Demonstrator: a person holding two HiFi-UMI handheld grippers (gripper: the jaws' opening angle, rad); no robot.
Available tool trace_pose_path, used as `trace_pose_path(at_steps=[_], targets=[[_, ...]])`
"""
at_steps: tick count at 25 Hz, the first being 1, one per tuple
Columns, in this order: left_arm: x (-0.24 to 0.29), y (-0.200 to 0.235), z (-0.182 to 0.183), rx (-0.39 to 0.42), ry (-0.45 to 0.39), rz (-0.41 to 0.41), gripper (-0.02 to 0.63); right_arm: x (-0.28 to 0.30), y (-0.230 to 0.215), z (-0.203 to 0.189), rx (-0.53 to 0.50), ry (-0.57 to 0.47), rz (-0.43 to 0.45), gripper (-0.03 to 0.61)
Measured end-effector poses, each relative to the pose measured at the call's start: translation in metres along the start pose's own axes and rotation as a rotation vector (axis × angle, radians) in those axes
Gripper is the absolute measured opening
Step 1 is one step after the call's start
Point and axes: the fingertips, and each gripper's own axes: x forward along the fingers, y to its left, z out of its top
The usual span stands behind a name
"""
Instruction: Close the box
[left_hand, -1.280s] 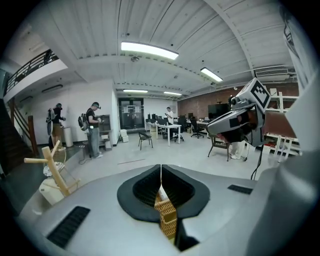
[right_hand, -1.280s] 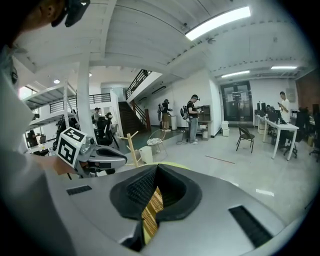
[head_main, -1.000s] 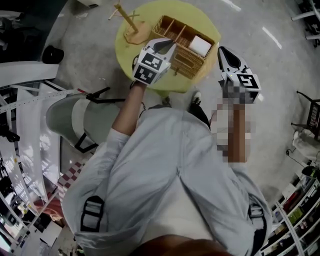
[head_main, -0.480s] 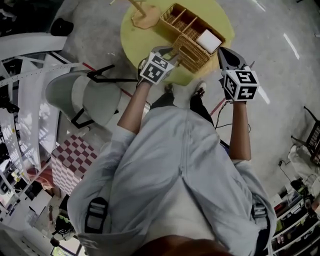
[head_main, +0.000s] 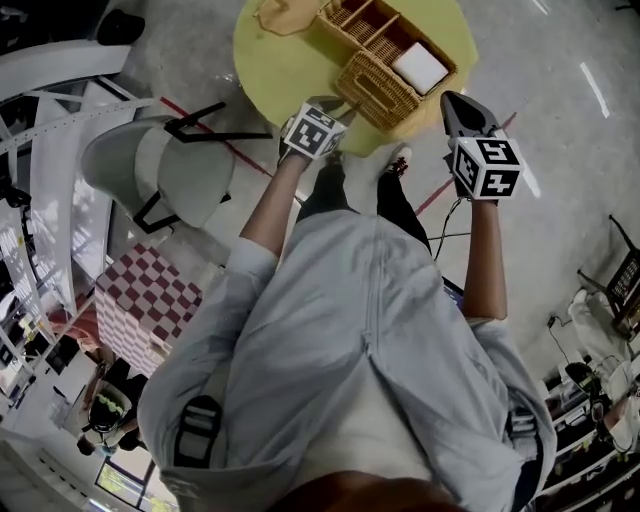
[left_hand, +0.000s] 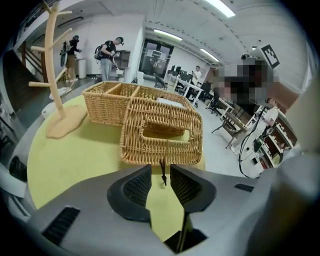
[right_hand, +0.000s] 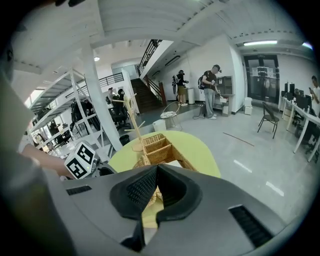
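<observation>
A round yellow counter (head_main: 275, 70) is filling the top of the head view, and a grey chair (head_main: 150, 175) is standing on the floor just beside its left edge. A rectangular woven wicker box (left_hand: 107, 107) with inner compartments is sitting on the counter, near the edge closest to the person. Its two far compartments are lying open. Its wicker lid (left_hand: 160, 152), which has a rectangular opening in the middle, is sloping down at the box's near end, with the lower edge reaching towards the counter's rim. Whether it is resting fully on the box cannot be told.

The left tool (left_hand: 161, 169) is hovering low over the counter right in front of the lid. It is released, its two dark pads standing apart. The right tool (right_hand: 156, 169) is hanging off the counter's right side, apart from the box. It is clenched, pad tips meeting with nothing between them.

A pale wooden branching stand (left_hand: 54, 80) on a flat irregular base is standing upright on the counter to the left of the box. A white flat block (head_main: 420, 68) is lying uncovered in the compartment next to the lid. A thin dark cord (left_hand: 163, 176) is dangling from the lid's lower edge into the gap between the left tool's pads, and neither pad is pressing on it.
</observation>
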Motion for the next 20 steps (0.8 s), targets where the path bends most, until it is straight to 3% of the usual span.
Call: trace_pose_path(at_steps=[6, 14, 20], targets=[[0.022, -0.006, -0.016, -0.041, 0.036, -0.017, 0.114, 0.0, -0.002, -0.014, -0.004, 0.032, 0.013, 0.024], [0.03, -0.001, -0.023, -0.026, 0.058, 0.036, 0.049, 0.004, 0.008, -0.017, -0.021, 0.043, 0.041, 0.023], [0.022, -0.001, -0.013, -0.019, 0.037, 0.031, 0.041, 0.002, 0.004, -0.011, -0.02, 0.029, 0.036, 0.024]])
